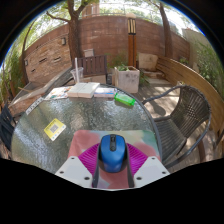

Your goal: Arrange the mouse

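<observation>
Mouse (111, 152), blue in colour, is held between the two fingers of the gripper (111, 163), whose pink pads (88, 157) are pressed on both of its sides. It is seen above the round glass table (60, 112). Beyond the mouse, a yellow card (54, 128), a green object (124, 99) and white boxes (82, 90) are placed on that table.
</observation>
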